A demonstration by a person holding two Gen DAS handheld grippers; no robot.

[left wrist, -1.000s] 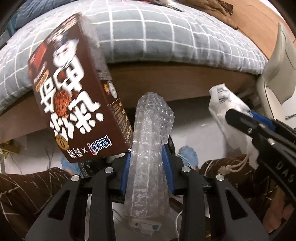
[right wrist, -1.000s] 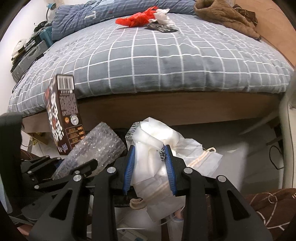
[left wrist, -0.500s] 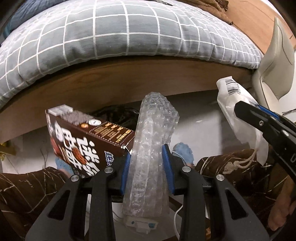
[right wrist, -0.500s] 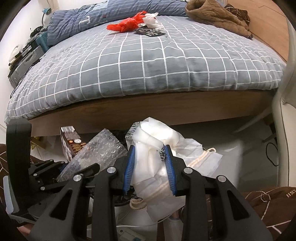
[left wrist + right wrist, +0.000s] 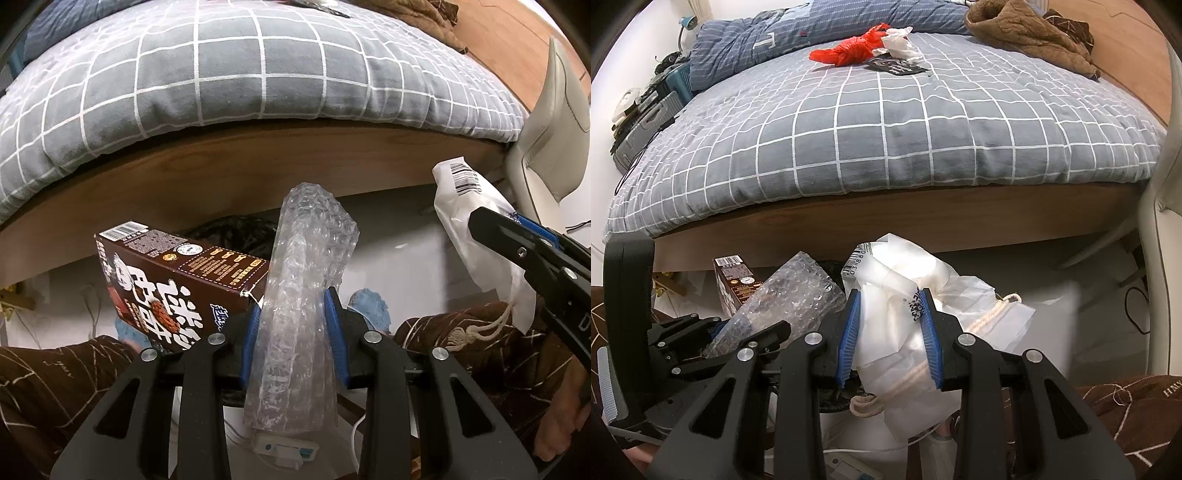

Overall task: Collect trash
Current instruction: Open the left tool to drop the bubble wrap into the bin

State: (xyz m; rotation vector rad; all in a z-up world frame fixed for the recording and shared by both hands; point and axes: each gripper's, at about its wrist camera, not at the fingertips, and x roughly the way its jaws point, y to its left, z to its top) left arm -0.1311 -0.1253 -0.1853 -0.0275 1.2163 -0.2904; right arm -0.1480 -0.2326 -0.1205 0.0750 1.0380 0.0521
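Left hand-held gripper [image 5: 293,332]: its blue pads flank a roll of clear bubble wrap [image 5: 299,306] that stands upright between them; the jaws are easing apart, yet the pads touch the roll on both sides. A brown snack box [image 5: 173,284] lies tilted just to the left of this hand-held gripper, its torn corner touching the roll beside the left pad.

Right hand-held gripper [image 5: 890,332]: jaws pinching a crumpled white plastic bag [image 5: 897,295] with a barcode label and a pale cord handle; the bag bulges above and below the pads.

Beyond both hand-held grippers stands a bed with a grey checked quilt [image 5: 905,129] on a wooden frame. Far ahead on the quilt lie a red plastic bag [image 5: 849,51], white crumpled paper [image 5: 897,42] and a dark flat packet [image 5: 895,66], close together. A brown garment [image 5: 1027,33] lies at the far right of the bed.
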